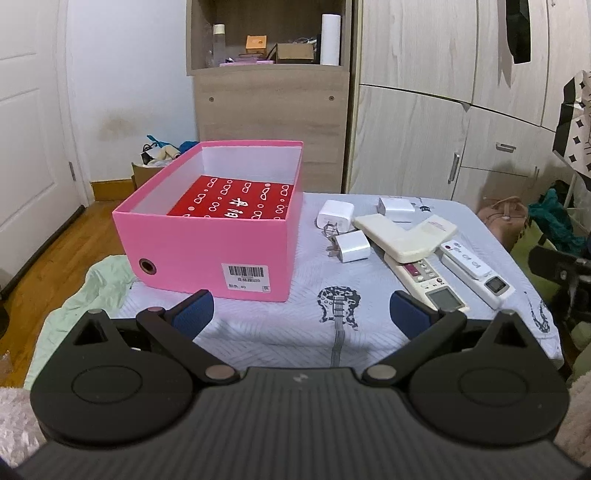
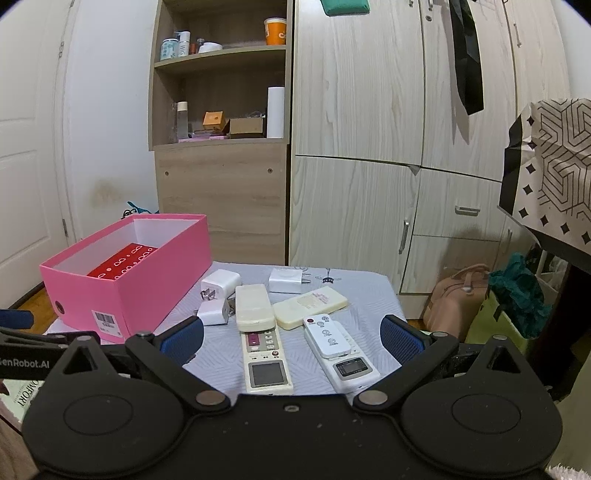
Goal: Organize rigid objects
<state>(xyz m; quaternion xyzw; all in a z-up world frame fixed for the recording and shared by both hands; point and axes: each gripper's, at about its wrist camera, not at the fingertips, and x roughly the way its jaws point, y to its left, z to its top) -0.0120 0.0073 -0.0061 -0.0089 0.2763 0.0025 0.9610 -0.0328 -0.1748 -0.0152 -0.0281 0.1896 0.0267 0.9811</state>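
Bedroom table (image 2: pixel 332 275), remotes (image 2: pixel 264 347) between right hand-held gripper (image 2: pixel 291 338) fingers

**What I can read from my tongs**

In my right wrist view, a black bar at the left edge (image 2: pixel 22 363) carries white lettering that reads "enRobot.AI", its first letter cut off. Below it, a printed cover (image 2: pixel 16 397) shows part of a word, "OMFORT" as best I can tell, turned sideways.

The pink box (image 1: pixel 207 243) has a white barcode sticker (image 1: pixel 246 278) on its near wall; I make out "40" on its lower line, the rest too small. The red sheet inside the box (image 1: pixel 236 201) bears white characters I cannot read.

The orange cup on the shelf (image 2: pixel 275 31) shows a white "c".
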